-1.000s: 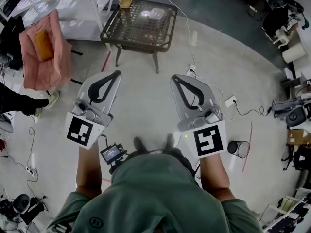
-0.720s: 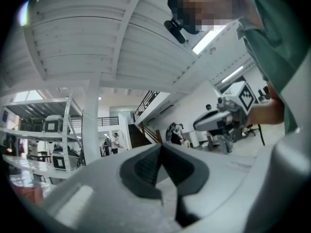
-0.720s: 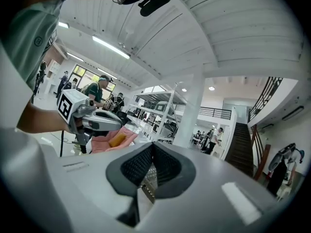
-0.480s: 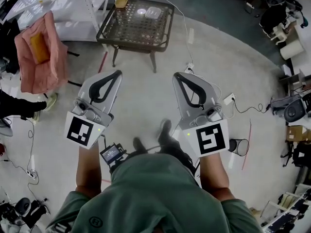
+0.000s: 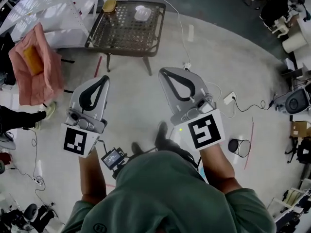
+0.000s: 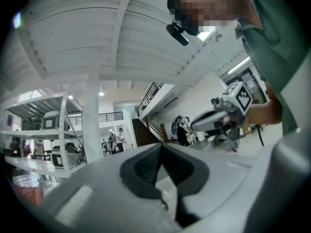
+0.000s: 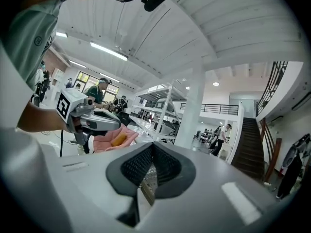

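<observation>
Left gripper (image 5: 100, 78) and right gripper (image 5: 164, 72), jaws together, empty, mesh table (image 5: 121, 34) ahead, pink chair (image 5: 36, 76) at left

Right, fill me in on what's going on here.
A person in a green shirt stands on a concrete floor, holding a gripper in each hand out in front. The left gripper and the right gripper both have their jaws together with nothing between them, and neither touches anything. Ahead stands a mesh table with a clear container and a yellow dish on it. A pink cloth hangs off to the left.
</observation>
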### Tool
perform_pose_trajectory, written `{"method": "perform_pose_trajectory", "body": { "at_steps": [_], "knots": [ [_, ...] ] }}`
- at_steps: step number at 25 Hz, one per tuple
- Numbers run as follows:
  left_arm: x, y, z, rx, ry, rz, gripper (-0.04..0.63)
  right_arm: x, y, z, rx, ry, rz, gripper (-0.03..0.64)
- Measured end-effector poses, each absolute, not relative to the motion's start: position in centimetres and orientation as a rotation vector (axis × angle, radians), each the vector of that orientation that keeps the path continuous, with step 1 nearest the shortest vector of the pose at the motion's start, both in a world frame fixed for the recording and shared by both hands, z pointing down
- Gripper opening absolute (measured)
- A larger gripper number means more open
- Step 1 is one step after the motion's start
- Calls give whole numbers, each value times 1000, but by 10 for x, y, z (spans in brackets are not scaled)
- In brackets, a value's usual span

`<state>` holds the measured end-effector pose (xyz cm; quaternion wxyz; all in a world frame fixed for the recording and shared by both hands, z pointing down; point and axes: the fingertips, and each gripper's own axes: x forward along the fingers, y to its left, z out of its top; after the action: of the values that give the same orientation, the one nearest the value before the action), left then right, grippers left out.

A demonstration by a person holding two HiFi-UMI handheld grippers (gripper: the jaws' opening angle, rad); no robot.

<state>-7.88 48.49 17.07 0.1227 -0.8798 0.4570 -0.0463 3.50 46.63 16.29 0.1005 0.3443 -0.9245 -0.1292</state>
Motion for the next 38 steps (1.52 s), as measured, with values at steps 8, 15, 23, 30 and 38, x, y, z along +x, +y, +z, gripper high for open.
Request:
{"method": "perform_pose_trajectory", "body": {
  "at_steps": [8, 15, 23, 30, 38],
  "knots": [
    [-13, 423, 169, -2518, 1386, -136, 2, 98, 399, 164, 912, -2764, -381, 6],
    [6, 390, 175, -2505, 1432, -222, 2, 119, 357, 170, 891, -2814, -355, 6],
    [19, 358, 176, -2527, 1413, -240, 2, 138, 330, 172, 942, -2831, -303, 6],
    [20, 319, 181, -2562, 1345, -203, 2, 142, 302, 178, 1021, -2789, -295, 6],
    [-17, 262, 177, -2599, 1265, -134, 2, 108, 251, 173, 1106, -2731, -294, 6]
  ]
}}
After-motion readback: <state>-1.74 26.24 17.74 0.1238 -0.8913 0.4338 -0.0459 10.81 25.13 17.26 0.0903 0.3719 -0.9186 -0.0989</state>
